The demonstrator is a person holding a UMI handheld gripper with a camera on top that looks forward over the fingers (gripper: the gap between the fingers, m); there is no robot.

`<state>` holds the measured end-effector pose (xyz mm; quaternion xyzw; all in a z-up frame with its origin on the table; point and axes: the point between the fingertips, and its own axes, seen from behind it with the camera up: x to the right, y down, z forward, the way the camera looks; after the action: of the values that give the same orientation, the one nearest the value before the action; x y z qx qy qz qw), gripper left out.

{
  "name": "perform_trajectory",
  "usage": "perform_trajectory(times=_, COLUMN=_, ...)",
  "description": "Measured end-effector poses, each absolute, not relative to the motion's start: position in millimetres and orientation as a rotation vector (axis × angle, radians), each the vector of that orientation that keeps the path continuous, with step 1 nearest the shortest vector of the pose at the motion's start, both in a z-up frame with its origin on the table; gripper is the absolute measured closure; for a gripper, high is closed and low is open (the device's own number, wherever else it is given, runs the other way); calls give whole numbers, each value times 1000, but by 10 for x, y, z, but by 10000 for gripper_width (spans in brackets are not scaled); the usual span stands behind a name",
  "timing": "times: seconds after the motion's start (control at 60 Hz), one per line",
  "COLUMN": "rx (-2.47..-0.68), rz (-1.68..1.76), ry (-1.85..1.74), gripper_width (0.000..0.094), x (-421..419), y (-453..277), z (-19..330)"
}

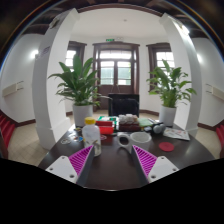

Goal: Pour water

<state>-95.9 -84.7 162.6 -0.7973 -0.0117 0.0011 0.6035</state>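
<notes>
My gripper (pixel 112 162) is open and holds nothing; its pink pads (pixel 80 160) stand wide apart above the near part of a dark round table (pixel 110 170). Just beyond the left finger stands a clear plastic bottle with an orange cap (pixel 90 131). Just beyond the fingers, a little to the right, a glass cup (pixel 124 140) lies on the table. A white bowl (pixel 141 138) sits beside it near the right finger.
A red plate (pixel 166 146), a white container (pixel 157 129), and colourful boxes (pixel 108 125) crowd the table's far half. A black chair (pixel 123 104) stands behind. Potted plants (pixel 80 90) flank it, another at the right (pixel 168 92). White pillars and a door lie beyond.
</notes>
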Motion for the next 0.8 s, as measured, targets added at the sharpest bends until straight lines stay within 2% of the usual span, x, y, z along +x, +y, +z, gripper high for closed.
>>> perform_trajectory(times=0.033, rx=-1838, rz=18, ry=-41, gripper_width=187, x=-1127, y=-719, z=1559)
perform_trajectory(times=0.083, rx=-1823, rz=51, ry=-45, gripper_width=191, x=-1581, y=-422, z=1226)
perform_trajectory(times=0.133, rx=-1817, rz=85, ry=-47, gripper_width=193, x=-1827, y=-243, z=1128)
perform_trajectory(times=0.433, rx=-1841, rz=85, ry=-50, gripper_width=201, x=-2085, y=592, z=798)
perform_trajectory(times=0.567, rx=-1813, rz=94, ry=-86, gripper_width=190, x=-2207, y=860, z=774)
perform_trajectory(times=0.683, rx=-1807, rz=93, ry=-65, gripper_width=257, x=-2220, y=1038, z=746)
perform_trajectory(times=0.717, rx=-1796, rz=104, ry=-59, gripper_width=352, x=-2248, y=1069, z=755)
perform_trajectory(times=0.75, rx=-1787, rz=102, ry=-63, gripper_width=358, x=-2261, y=1097, z=757)
perform_trajectory(times=0.8, rx=-1782, rz=93, ry=-58, gripper_width=426, x=-2261, y=1108, z=757)
